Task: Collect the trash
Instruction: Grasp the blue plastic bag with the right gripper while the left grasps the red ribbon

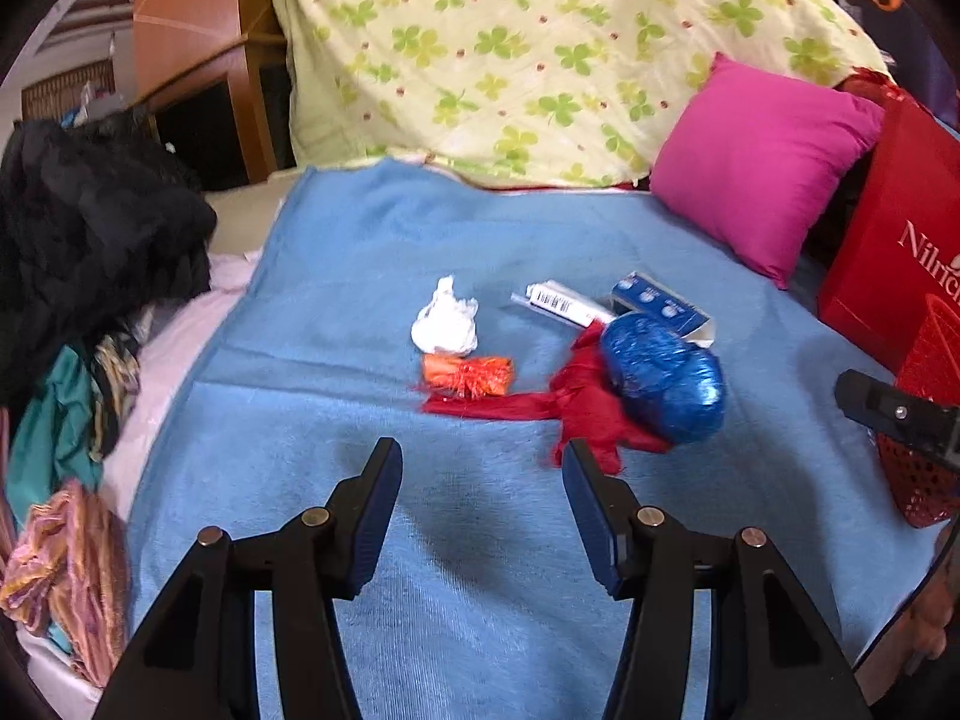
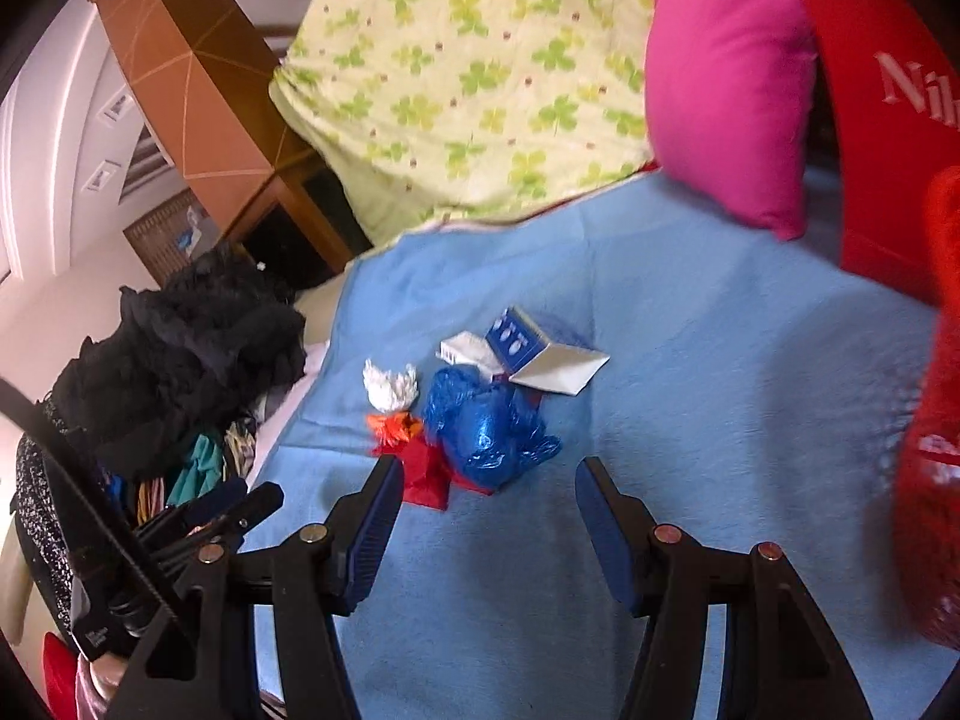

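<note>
Nearby, pink pillow (image 1: 762, 162) w/ red bag (image 1: 894, 252).

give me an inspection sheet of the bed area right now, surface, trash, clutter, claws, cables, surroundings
Surface: blue blanket on the bed.
Job's things: white crumpled tissue, orange wrapper, red wrapper, blue plastic bag, tube, small blue carton, red mesh basket.
Clutter: pile of clothes.
Claws: left claw and right claw open, empty.
Cables: nothing seen.
Surroundings: pink pillow, floral sheet, red bag.
</note>
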Demonstrator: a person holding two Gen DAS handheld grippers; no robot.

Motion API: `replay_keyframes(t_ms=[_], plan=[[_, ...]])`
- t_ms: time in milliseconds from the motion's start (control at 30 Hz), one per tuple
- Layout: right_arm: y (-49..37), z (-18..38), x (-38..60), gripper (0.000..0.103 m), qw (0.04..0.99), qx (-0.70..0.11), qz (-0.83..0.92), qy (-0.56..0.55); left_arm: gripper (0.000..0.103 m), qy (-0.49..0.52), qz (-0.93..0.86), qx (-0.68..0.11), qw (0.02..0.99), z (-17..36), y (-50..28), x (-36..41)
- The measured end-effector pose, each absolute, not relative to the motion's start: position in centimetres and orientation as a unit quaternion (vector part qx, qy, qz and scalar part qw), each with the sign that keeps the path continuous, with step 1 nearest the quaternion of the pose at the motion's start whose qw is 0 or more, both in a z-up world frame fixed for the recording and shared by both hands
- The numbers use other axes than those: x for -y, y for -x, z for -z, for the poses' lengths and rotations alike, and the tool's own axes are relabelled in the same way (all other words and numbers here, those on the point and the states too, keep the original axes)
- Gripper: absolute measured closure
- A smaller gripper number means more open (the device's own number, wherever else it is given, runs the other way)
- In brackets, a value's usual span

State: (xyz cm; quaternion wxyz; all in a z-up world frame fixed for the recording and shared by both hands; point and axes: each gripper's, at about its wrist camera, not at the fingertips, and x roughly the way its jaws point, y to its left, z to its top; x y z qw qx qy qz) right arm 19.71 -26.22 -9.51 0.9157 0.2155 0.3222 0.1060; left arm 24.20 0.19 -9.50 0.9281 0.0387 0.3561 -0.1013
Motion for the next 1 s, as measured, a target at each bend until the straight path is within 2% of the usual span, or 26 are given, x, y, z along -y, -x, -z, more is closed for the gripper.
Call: replay_keyframes(t_ms=[233, 333, 533, 667, 1000], plan=[[-25.2, 11.4, 24.0, 0.04, 0.908, -0.353, -0.116, -0.196, 0.047, 0.0, 0.089, -0.402, 0.911, 12.0, -28.3, -2.6], [-27.4, 12.1, 22.8, 0.033, 0.91, -0.362, -0.109, -0.171, 0.047, 0.011, 0.073, -0.412, 0.908, 12.6, -29.2, -3.4], [-30.2, 14.2, 22.1, 0.033, 0.9, -0.387, -0.109, -0.168, 0.047, 0.0, 0.081, -0.412, 0.908, 12.8, -29.6, -2.8], [-30.0, 14.4, 22.3, 0.059, 0.898, -0.384, -0.124, -0.176, 0.047, -0.007, 0.09, -0.414, 0.906, 13.0, -29.9, -2.0], [-25.4, 10.6, 27.7, 0.061, 0.902, -0.333, -0.116, -0.248, 0.047, -0.007, 0.144, -0.415, 0.898, 13.9, -31.5, 3.6]])
